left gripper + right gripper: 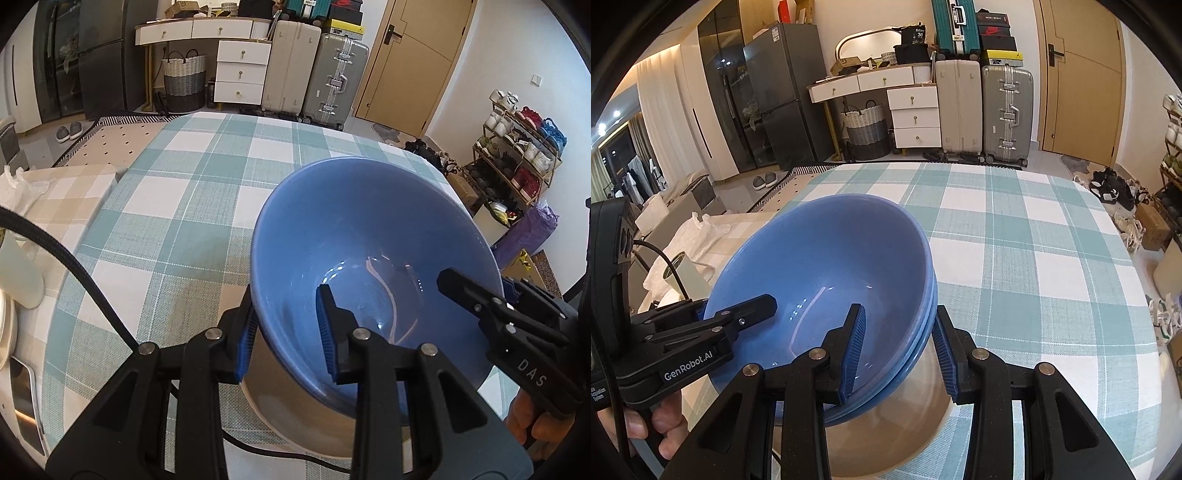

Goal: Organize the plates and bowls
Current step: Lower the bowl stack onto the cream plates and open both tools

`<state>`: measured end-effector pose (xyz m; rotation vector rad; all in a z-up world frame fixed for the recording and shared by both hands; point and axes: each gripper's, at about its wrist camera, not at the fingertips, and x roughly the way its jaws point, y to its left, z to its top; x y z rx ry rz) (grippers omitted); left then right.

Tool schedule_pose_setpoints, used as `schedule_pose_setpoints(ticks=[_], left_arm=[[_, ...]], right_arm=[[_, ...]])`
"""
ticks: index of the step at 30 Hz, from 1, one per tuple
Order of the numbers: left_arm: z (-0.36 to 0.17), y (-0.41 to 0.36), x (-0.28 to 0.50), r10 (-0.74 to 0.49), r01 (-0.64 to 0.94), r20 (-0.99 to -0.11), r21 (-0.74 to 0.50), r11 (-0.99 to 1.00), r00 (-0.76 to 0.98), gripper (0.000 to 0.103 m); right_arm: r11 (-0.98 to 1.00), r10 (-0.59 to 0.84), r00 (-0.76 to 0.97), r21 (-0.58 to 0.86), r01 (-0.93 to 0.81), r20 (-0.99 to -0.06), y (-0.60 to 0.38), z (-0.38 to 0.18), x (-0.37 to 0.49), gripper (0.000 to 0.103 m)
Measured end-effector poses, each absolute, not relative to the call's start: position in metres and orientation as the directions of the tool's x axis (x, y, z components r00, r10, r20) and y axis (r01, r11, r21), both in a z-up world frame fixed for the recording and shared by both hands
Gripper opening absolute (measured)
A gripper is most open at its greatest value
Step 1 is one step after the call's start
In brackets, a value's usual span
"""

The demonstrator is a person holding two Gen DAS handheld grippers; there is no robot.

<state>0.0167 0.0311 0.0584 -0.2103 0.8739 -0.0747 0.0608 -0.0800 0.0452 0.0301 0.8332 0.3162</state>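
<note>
A stack of blue bowls (351, 229) (820, 266) hangs tilted between both grippers. My left gripper (288, 332) is shut on its left wall, one pad outside and one inside. My right gripper (899, 350) is shut on the stacked rims at the right side. Each gripper also shows in the other's view: the right gripper (480, 286) at the bowl's far rim, the left gripper (735, 308) likewise. Right under the stack stands a cream bowl (295, 424) (908, 424) on the table. I cannot tell whether the stack touches it.
The table (177, 177) wears a teal and white check cloth (1034, 258). A phone (24, 406) and a black cable (74, 266) lie at the left edge. Crumpled white plastic (690, 236) sits beyond. Suitcases (1004, 114) and a shoe rack (517, 158) stand past the table.
</note>
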Motion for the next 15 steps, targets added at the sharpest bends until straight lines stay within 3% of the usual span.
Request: schedule_pose_setpoints(ticks=[7,10,13,15], left_arm=[[0.059,0.028,0.015,-0.150,-0.006,-0.745,-0.203,0.979,0.650,0.027],[0.059,0.028,0.013,-0.160,-0.001,-0.739,-0.211,0.977,0.654,0.032],[0.061,0.030,0.008,-0.174,0.009,-0.727,-0.225,0.974,0.664,0.047],[0.062,0.033,0.005,-0.176,0.008,-0.723,-0.229,0.973,0.669,0.057]], right_arm=[[0.953,0.287,0.634,0.150,-0.262,-0.718,-0.081,0.044,0.058,0.038],[0.954,0.288,0.637,0.154,-0.258,-0.715,-0.083,0.043,0.057,0.039],[0.952,0.293,0.647,0.156,-0.262,-0.704,-0.086,0.045,0.054,0.051],[0.951,0.300,0.660,0.162,-0.263,-0.689,-0.091,0.048,0.050,0.067]])
